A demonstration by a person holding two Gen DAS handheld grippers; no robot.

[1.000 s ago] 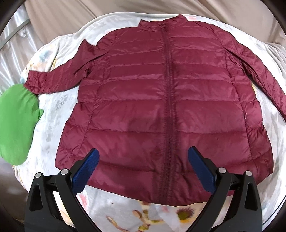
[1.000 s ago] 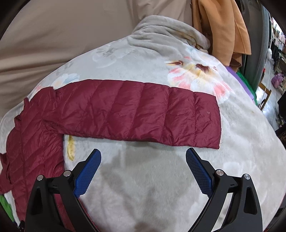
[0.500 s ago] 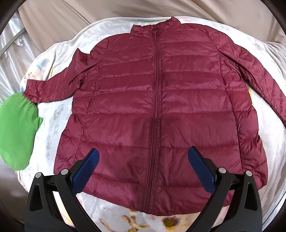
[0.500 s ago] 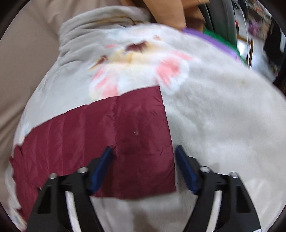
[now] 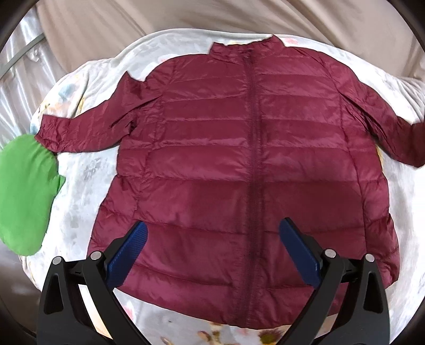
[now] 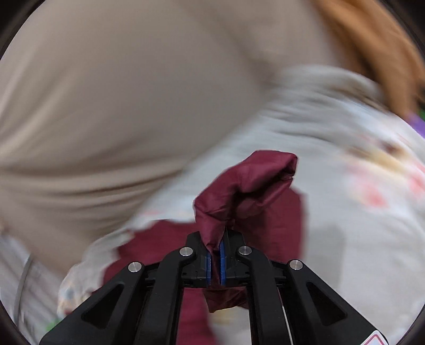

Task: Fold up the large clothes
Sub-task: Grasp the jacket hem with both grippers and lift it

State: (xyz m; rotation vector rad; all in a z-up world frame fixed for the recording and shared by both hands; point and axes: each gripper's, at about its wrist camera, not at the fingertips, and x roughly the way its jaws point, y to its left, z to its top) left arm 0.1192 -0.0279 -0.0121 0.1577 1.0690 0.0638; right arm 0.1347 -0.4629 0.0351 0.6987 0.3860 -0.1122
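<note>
A maroon quilted jacket (image 5: 239, 159) lies flat, zipped, front up, on a pale floral blanket (image 5: 79, 172), collar at the far side. Its left sleeve (image 5: 87, 130) stretches out toward the left. My left gripper (image 5: 212, 252) is open and empty, hovering above the jacket's hem. In the right wrist view my right gripper (image 6: 215, 261) is shut on the cuff end of the jacket's right sleeve (image 6: 247, 191), which bunches up above the blue pads and is lifted off the blanket (image 6: 358, 225). That view is motion-blurred.
A green cloth (image 5: 24, 193) lies at the blanket's left edge by the left cuff. Beige fabric (image 5: 159, 21) rises behind the bed. An orange garment (image 6: 377, 47) hangs at the upper right of the right wrist view.
My right gripper came down over the right sleeve's cuff, closed on it and lifted it. The left gripper drifted slightly; the jacket body stayed flat.
</note>
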